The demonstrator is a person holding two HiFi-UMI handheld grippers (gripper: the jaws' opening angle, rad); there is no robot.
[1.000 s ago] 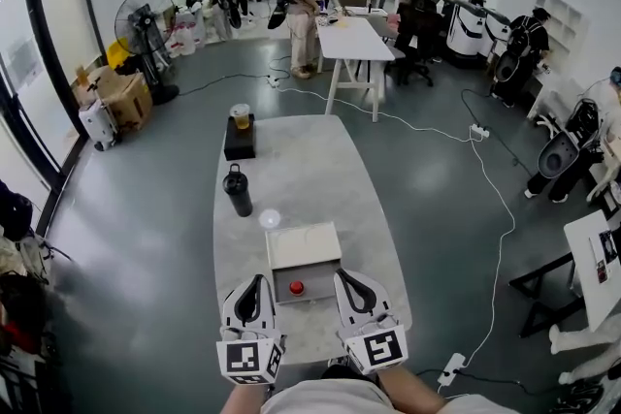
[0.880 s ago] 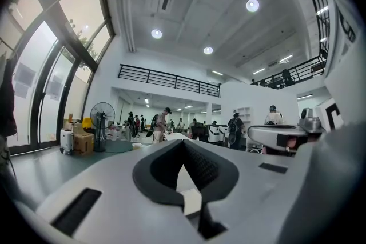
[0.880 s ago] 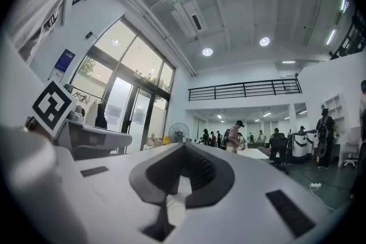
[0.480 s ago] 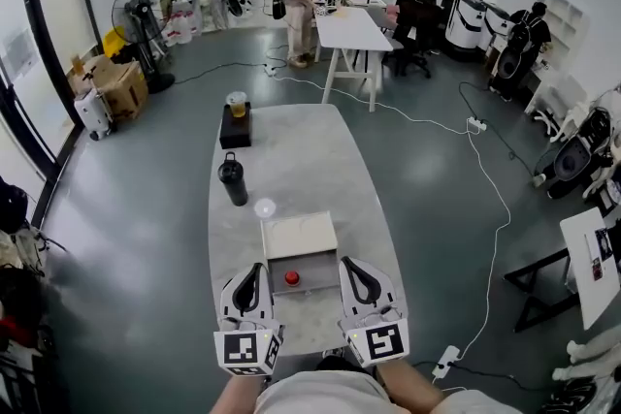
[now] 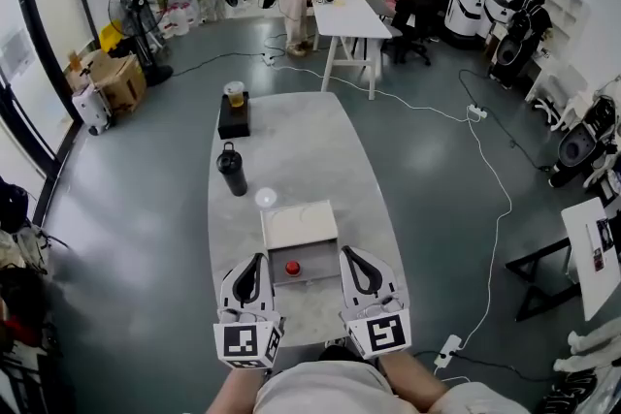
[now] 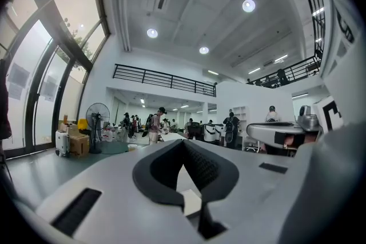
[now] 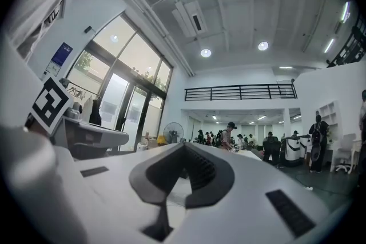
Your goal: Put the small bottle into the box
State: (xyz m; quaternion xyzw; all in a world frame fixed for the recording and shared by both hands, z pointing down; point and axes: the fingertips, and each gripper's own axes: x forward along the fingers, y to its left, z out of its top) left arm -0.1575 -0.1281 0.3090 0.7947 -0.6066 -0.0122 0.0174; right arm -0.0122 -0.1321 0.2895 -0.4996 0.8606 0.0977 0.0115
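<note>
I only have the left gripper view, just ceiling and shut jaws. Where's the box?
Observer: The box is on the table, just ahead of the left gripper and to its right.
Operator: And the small bottle?
Observer: A small red-capped item, likely the bottle, appears to sit in the box's grey near section.
Operator: Is the right gripper holding anything?
Observer: No, the right gripper is shut and empty, beside the box's near right corner.

Past the fingers of the left gripper (image 5: 255, 259), the table (image 5: 291, 141) looks like smooth pale stone, the box (image 5: 301, 226) matt white, the flask (image 5: 232, 172) matt black.
</note>
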